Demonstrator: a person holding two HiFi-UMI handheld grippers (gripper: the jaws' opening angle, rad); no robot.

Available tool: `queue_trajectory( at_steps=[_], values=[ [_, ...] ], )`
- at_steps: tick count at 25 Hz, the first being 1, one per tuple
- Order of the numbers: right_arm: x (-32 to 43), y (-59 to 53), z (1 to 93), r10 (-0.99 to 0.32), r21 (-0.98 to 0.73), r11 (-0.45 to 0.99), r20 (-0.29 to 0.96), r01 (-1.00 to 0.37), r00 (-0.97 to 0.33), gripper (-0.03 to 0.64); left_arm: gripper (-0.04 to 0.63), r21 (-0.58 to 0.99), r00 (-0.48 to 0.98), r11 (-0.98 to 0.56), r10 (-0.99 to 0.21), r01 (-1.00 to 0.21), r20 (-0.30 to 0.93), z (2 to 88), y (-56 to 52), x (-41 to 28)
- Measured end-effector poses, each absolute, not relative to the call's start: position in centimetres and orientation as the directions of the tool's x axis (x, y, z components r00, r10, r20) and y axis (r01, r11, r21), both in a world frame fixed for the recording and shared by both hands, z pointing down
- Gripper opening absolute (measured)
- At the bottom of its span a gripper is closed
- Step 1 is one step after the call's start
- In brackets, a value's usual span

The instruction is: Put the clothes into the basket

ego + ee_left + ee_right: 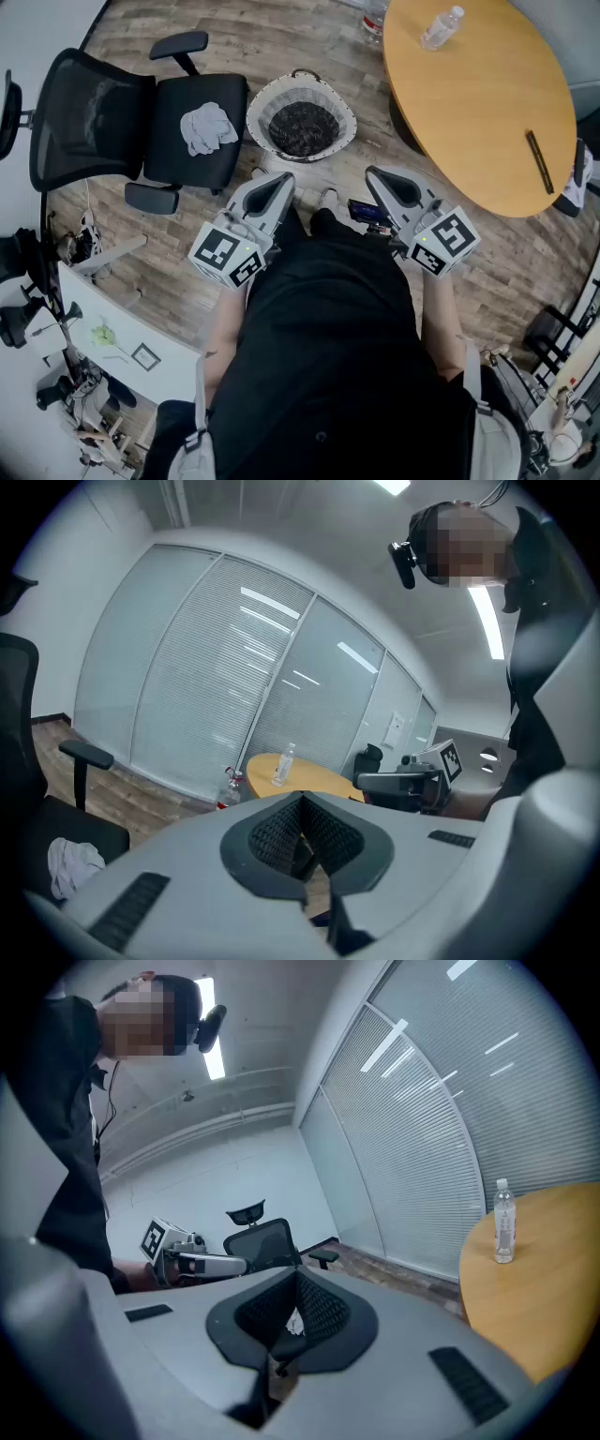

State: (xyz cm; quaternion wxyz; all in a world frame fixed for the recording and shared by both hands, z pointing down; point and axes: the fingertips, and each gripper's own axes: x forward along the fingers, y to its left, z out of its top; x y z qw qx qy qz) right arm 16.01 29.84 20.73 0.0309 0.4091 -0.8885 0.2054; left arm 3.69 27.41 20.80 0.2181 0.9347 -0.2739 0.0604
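**Caller:** Black shirt front (328, 356) fills the near edge, and just beyond it both claws hang over the wood-plank floor (225, 56). On the left gripper (279, 183) the jaws are pressed together on nothing. The right gripper (377, 176) is the same, closed and empty.

**Analyst:** So nothing is picked up yet. Where's the laundry?

**Caller:** One crumpled pale grey cloth (208, 127) sits on the seat of the black mesh office chair (92, 117), far left. The round white woven basket (258, 120) stands on the floor just right of that chair, straight ahead. A dark heap (303, 129), cloth by the look of it, already lies inside.

**Analyst:** What does the pick call for?

**Caller:** The left claw is nearer, I'd say. It wants to open wide before it arrives, then come down on the highest fold. It should bite deep so the whole piece lifts rather than a corner slipping free. After that it's a short carry right, over the rim, letting go above the dark heap, not on the edge.

**Analyst:** And the right one?

**Caller:** Best kept clear of the basket's mouth.
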Motion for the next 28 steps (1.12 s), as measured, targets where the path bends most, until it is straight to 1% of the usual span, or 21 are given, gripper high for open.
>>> queue_trajectory(
  at_steps=[11,16,28],
  values=[
    [16.3,30.3,20.3,-0.715,-0.342,0.585,0.210,-0.735,-0.667,0.017,0.009,0.387,0.836,-0.741,-0.495,-0.549,0.238,21.2,28.3,3.8],
    [16.3,30.5,20.5,-0.714,-0.340,0.586,0.213,-0.735,-0.667,0.017,0.009,0.383,0.818,-0.724,-0.520,-0.574,0.244,21.4,28.1,3.0],
    [15.0,30.5,21.6,-0.688,-0.349,0.594,0.247,-0.725,-0.682,0.017,0.009,0.395,0.782,-0.677,-0.558,-0.622,0.275,22.3,27.9,1.0]
  ],
)
